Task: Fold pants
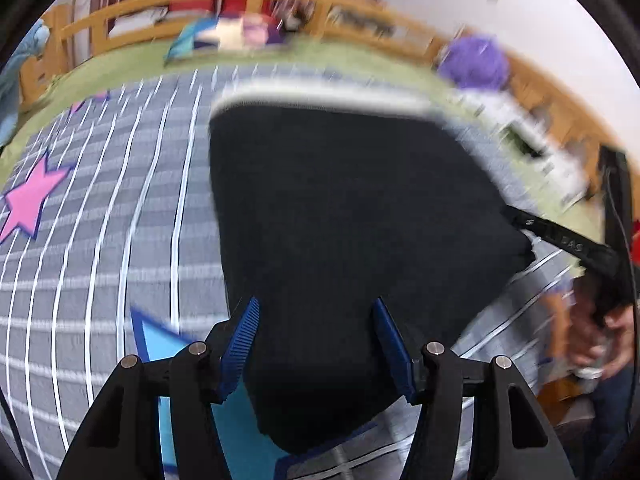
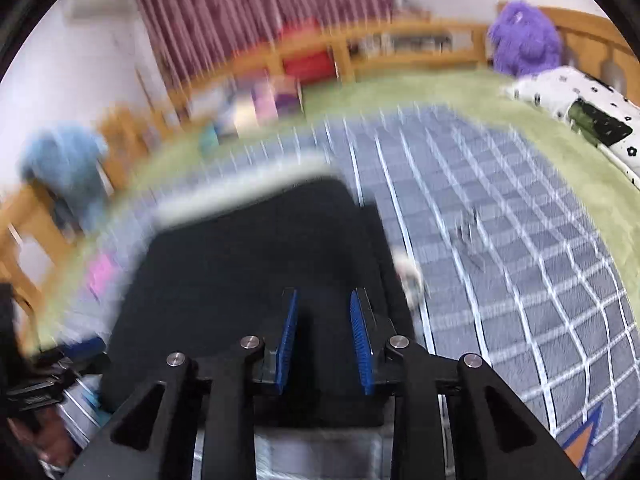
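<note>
The black pants (image 1: 352, 216) lie folded into a compact block on the grey striped bedspread (image 1: 112, 240), with a pale waistband edge (image 1: 320, 94) at the far side. My left gripper (image 1: 316, 312) is open, its blue pads apart over the near edge of the pants, holding nothing. In the right wrist view the pants (image 2: 240, 256) lie under my right gripper (image 2: 323, 300), which is open and empty above their near right part. The right gripper also shows at the right edge of the left wrist view (image 1: 560, 240). Both views are blurred by motion.
The bedspread has pink (image 1: 32, 196) and blue star patches on a green sheet (image 2: 580, 168). A purple plush toy (image 2: 524, 36), a white dotted pillow (image 2: 576, 108), folded clothes (image 1: 232, 34) and a wooden bed rail (image 1: 160, 12) stand at the far side.
</note>
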`<state>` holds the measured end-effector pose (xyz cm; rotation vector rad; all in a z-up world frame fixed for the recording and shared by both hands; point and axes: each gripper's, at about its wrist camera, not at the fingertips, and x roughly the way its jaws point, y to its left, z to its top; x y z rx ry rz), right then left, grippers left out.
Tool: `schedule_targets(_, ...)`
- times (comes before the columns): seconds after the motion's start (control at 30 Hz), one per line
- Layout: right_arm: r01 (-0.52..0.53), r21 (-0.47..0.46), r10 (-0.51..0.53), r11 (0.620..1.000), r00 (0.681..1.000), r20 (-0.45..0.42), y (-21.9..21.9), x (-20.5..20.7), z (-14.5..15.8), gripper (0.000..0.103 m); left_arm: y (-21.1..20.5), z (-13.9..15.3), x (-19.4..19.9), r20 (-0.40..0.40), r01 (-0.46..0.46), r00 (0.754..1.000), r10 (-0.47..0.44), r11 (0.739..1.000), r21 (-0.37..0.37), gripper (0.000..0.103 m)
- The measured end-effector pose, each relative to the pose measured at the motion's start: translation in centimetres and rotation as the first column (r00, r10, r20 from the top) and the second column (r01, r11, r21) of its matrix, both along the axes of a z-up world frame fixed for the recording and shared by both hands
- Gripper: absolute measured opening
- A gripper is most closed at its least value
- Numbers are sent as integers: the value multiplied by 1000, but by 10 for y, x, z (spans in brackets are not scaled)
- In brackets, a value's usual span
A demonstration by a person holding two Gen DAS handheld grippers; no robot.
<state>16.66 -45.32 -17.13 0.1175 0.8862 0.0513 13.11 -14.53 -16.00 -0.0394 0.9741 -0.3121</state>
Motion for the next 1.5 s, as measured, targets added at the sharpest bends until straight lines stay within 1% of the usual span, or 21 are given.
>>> schedule_targets(0.1, -28, -34, 29, 999, 999, 14, 4, -10, 2, 27, -7, -1, -5, 18, 13, 1000, -14, 998, 55, 60)
schedule_targets(0.2, -37, 25, 37, 999, 999, 9, -8, -14, 3, 27, 1, 5, -4, -13, 8, 1000, -8, 1000, -6, 61)
schedule_targets(0.3, -26, 95, 22, 995, 999, 41, -21, -17, 10, 28, 11, 7, -2, -36, -7, 999, 4, 997, -73, 61)
schedule_targets(0.33, -5, 117, -2, 993, 998, 58, -25, -14, 12, 30, 15, 9, -1, -39, -14, 999, 11, 995, -101, 61)
schedule_targets(0.4, 23, 168, -38, 985, 996, 83, -31, -4, 15, 40, 16, 8, -1, -40, -22, 999, 17, 992, -122, 61)
schedule_targets(0.47, 52, 211, -72, 976, 994, 87, -29, 5, 16, 44, 17, 5, 1, -36, -23, 999, 19, 993, -113, 61)
schedule_targets(0.57, 99, 237, -118, 966, 990, 71, -27, 23, 11, 46, 14, 5, -1, -1, -22, 1000, 22, 998, -53, 61)
schedule_targets(0.67, 121, 203, -134, 972, 990, 51, -19, 40, 6, 46, 11, 8, -1, 35, -7, 999, 7, 1000, -4, 61)
schedule_targets(0.73, 132, 139, -140, 981, 989, 44, -12, 46, 3, 40, 12, 10, -2, 50, 1, 999, -2, 1000, 6, 61)
schedule_targets(0.77, 136, 112, -143, 984, 988, 55, -8, 45, 6, 34, 13, 11, -2, 49, 3, 999, -3, 1000, 2, 61)
schedule_targets(0.8, 131, 95, -138, 987, 988, 73, -6, 42, 9, 21, 15, 11, -1, 43, 4, 999, -3, 1000, -10, 61)
schedule_targets(0.83, 127, 83, -135, 988, 986, 100, -6, 38, 13, 13, 17, 12, -1, 38, 2, 999, -2, 1000, -23, 61)
schedule_targets(0.9, 120, 137, -139, 983, 981, 137, -15, 25, 21, 10, 23, 14, 0, 26, -6, 1000, 8, 998, -55, 61)
schedule_targets(0.97, 135, 167, -161, 977, 976, 150, -23, 16, 26, 9, 30, 18, -1, 21, -18, 1000, 20, 996, -88, 61)
schedule_targets(1.1, 141, 93, -150, 986, 985, 89, -26, 11, 16, 10, 34, 26, -5, 61, -40, 997, 45, 996, -80, 61)
schedule_targets(1.17, 128, 39, -129, 991, 991, 29, -24, 13, 5, 16, 34, 27, -6, 73, -46, 996, 51, 997, -68, 61)
schedule_targets(1.23, 143, 22, -144, 989, 988, 47, -26, 5, 9, 23, 33, 26, -7, 62, -44, 997, 48, 997, -64, 61)
schedule_targets(1.33, 140, 87, -150, 986, 980, 129, -35, -17, 26, 25, 27, 22, -13, 47, -28, 998, 31, 998, -55, 61)
schedule_targets(1.4, 91, 118, -109, 989, 982, 153, -32, -27, 29, 29, 17, 14, -17, 35, -12, 999, 12, 1000, -4, 61)
schedule_targets(1.43, 67, 112, -82, 992, 987, 137, -27, -29, 27, 30, 12, 9, -18, 20, -4, 1000, 4, 1000, 19, 61)
schedule_targets(1.5, 18, 41, -19, 999, 999, 43, -10, -25, 10, 32, 3, -11, -16, -55, 10, 998, -8, 999, 46, 64)
